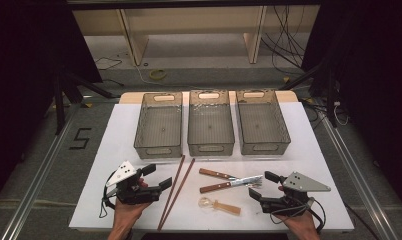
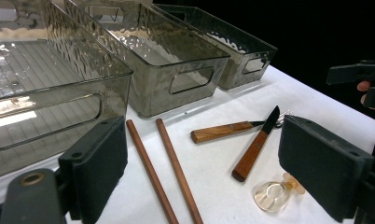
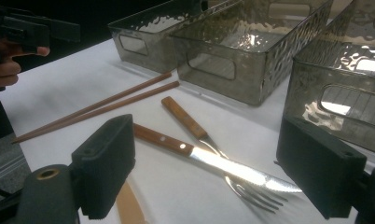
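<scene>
while both jaws wide, empty: chopsticks (image 1: pixel 175 190) side by side, lengthwise toward the bins (image 1: pixel 210 128).

In the right gripper view, the spoon (image 3: pixel 129 207) is cut off by the bottom edge and partly hidden behind one jaw. The fork (image 2: pixel 282 120) prongs are hidden behind the knife (image 2: pixel 255 147) in the left gripper view.

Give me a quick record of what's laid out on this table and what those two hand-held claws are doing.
bins: three clear grey bins in a row at the far side, nothing inside
chopsticks: pair lying near the left gripper
knife: wooden handle, blade crossing the fork
spoon: small translucent plastic one at the near edge
left gripper: open, holding nothing
right gripper: open, jaws beside the knife tip
</scene>
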Available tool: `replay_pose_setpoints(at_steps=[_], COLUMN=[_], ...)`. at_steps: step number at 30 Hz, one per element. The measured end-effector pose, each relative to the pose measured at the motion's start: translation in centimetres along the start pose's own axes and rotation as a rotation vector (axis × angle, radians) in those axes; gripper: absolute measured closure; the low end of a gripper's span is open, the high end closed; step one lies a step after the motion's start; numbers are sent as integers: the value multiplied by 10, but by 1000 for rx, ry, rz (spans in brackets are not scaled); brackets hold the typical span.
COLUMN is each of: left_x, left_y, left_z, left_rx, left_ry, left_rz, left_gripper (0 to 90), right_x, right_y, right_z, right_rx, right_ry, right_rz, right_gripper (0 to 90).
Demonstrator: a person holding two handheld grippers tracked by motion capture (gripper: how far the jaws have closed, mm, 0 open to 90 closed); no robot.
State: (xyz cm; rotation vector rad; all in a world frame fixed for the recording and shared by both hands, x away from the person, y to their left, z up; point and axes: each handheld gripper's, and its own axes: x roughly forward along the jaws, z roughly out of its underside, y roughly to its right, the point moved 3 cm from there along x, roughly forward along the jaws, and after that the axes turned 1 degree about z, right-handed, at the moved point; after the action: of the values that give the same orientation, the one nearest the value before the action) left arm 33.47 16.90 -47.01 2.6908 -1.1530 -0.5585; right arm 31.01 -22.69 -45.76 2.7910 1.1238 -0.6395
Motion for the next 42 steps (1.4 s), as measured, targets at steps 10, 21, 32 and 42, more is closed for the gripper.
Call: replay_pose_setpoints(at_steps=[10,21,32,42], left_x=[9,24,47,66], left_y=[0,4,0,-2], left_z=[-7,-20,-18,-6], left_rx=[-24,-7,21,23], left_ry=[-150,-402,-643,-781], left_rz=[-44,-130,-211,-209], left_gripper=[173,256,413,540], right_x=[1,2,3,3], right_y=[1,0,0,0], right_z=[0,0,-1,-1], right_rx=[8,7,3,6], right_ry=[-17,-35,-39,-43], right_rz=[2,-12,-16,-23], right_gripper=[212,222,231,243])
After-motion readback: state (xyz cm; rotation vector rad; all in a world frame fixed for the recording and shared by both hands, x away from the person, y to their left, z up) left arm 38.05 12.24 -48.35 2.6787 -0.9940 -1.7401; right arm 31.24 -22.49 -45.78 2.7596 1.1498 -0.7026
